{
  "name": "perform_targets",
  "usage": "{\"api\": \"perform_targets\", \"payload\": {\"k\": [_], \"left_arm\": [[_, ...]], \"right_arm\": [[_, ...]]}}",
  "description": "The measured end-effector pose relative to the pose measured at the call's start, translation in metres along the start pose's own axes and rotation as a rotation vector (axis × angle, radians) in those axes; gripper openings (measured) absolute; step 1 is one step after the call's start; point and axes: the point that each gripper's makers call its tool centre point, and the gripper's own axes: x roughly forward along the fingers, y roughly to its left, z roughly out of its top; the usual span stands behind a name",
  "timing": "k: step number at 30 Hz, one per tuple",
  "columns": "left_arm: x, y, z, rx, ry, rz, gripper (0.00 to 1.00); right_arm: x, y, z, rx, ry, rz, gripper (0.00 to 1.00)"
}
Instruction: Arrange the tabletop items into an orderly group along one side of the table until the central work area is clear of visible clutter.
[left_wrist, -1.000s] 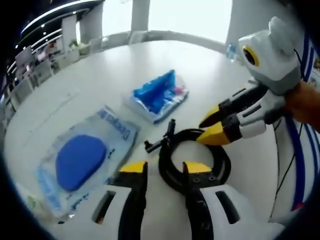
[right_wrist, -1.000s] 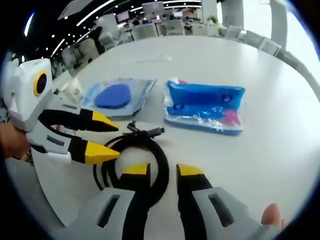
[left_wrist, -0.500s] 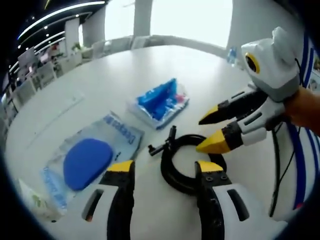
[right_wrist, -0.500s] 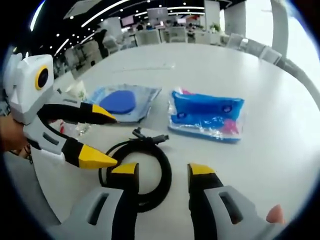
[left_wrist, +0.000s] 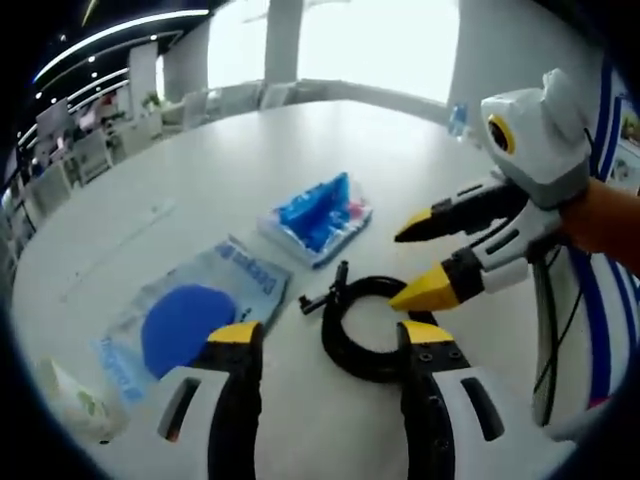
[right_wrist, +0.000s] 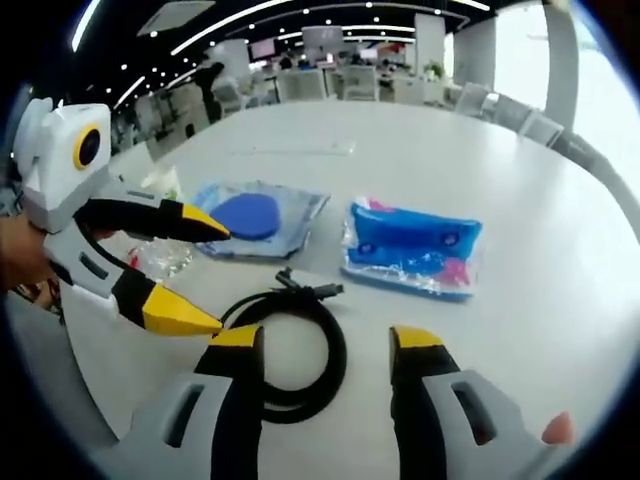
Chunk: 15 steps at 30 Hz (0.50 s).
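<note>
- Tabletop items lie grouped near the front of the round white table (right_wrist: 560, 200), none of them gripped: going from largest to smallest, first the clear plastic bag with a blue oval pad inside (left_wrist: 185, 322), flat and off to the left side
- Next, the clear packet of bright blue and pink contents (right_wrist: 415, 247) rests flat just beyond the cable, apart from the pad bag
- Coiled black cable (right_wrist: 292, 350), with its plug ends sticking out at the far side, lies loose on the table between the two grippers
- Small crumpled clear wrapper (left_wrist: 75, 405) sits at the table's near left edge
- Left gripper (left_wrist: 330, 345) now stands with its yellow-tipped jaws spread wider than a second ago, straddling the coil's near edge and holding nothing
- Right gripper (right_wrist: 325, 340) has likewise opened wider and backed off slightly; its jaws flank the coil empty
- I judge both are lining up on the cable, so tidying has yet to move anything aside
</note>
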Motion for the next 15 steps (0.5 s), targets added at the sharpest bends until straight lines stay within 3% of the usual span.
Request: {"api": "perform_targets", "payload": {"k": [15], "left_arm": [[-0.036,0.002,0.001,0.010,-0.040,0.001,0.53]], "right_arm": [[-0.014,0.025,0.019,-0.079,-0.038,0.033,0.58]]}}
